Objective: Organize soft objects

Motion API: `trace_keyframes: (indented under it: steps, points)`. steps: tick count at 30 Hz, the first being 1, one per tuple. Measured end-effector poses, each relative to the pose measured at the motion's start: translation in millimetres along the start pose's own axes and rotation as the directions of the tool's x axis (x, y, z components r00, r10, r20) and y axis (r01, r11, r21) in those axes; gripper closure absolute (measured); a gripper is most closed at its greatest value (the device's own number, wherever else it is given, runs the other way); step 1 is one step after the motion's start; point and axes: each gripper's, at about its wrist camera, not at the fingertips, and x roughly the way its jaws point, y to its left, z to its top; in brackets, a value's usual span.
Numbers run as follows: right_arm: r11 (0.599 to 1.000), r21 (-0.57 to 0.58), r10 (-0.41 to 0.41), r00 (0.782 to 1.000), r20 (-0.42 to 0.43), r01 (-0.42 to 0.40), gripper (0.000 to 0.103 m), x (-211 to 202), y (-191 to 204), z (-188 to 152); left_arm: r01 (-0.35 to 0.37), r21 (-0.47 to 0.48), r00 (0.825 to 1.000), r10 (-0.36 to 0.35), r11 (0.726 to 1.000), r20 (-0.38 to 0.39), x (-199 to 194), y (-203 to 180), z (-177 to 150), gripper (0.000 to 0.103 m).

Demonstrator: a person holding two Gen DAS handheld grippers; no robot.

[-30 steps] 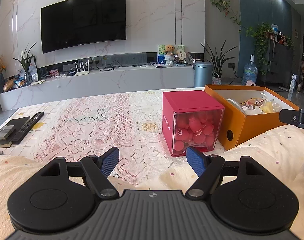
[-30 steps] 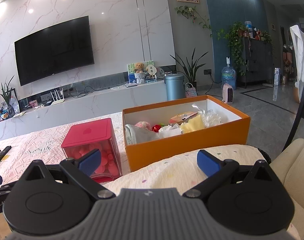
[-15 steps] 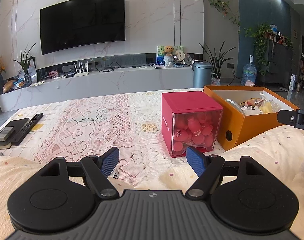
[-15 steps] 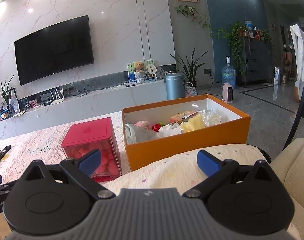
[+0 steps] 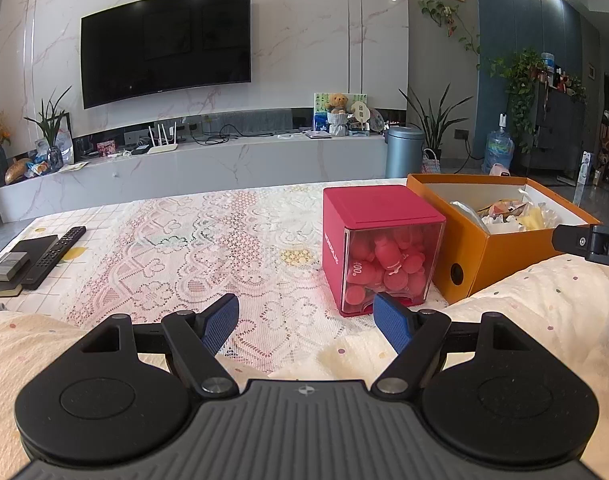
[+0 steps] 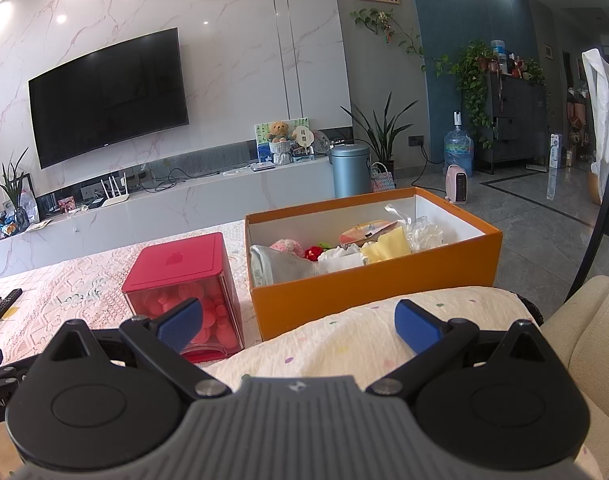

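Observation:
An orange cardboard box [image 6: 376,284] stands on the lace-covered table [image 5: 176,248] and holds several soft items: a pink plush [image 6: 286,246], a red flower [image 6: 314,252], white cloth and a yellow piece [image 6: 386,246]. Left of it sits a red cube container [image 5: 378,240] with a clear front full of pink sponges. My left gripper [image 5: 306,326] hangs open over the near table edge, nothing between its blue pads. My right gripper [image 6: 300,322] is also open, above a cream dotted cushion [image 6: 364,332], short of the orange box [image 5: 500,236].
A black remote [image 5: 54,256] and a dark book with a small silver box lie at the table's far left. Beyond the table are a white TV bench [image 5: 208,168], a wall TV, a blue bin [image 6: 350,170] and plants. A cream chair [image 6: 592,320] is at right.

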Motion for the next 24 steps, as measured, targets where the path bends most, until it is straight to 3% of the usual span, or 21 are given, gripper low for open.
trace_keyframes:
  steps: [24]
  points:
    - [1.0,-0.002,0.0,1.0,-0.002,0.0,0.003,0.5,0.7,1.3,0.008,-0.012,1.0,-0.008,1.0,0.014,-0.8,-1.6,1.5,0.013]
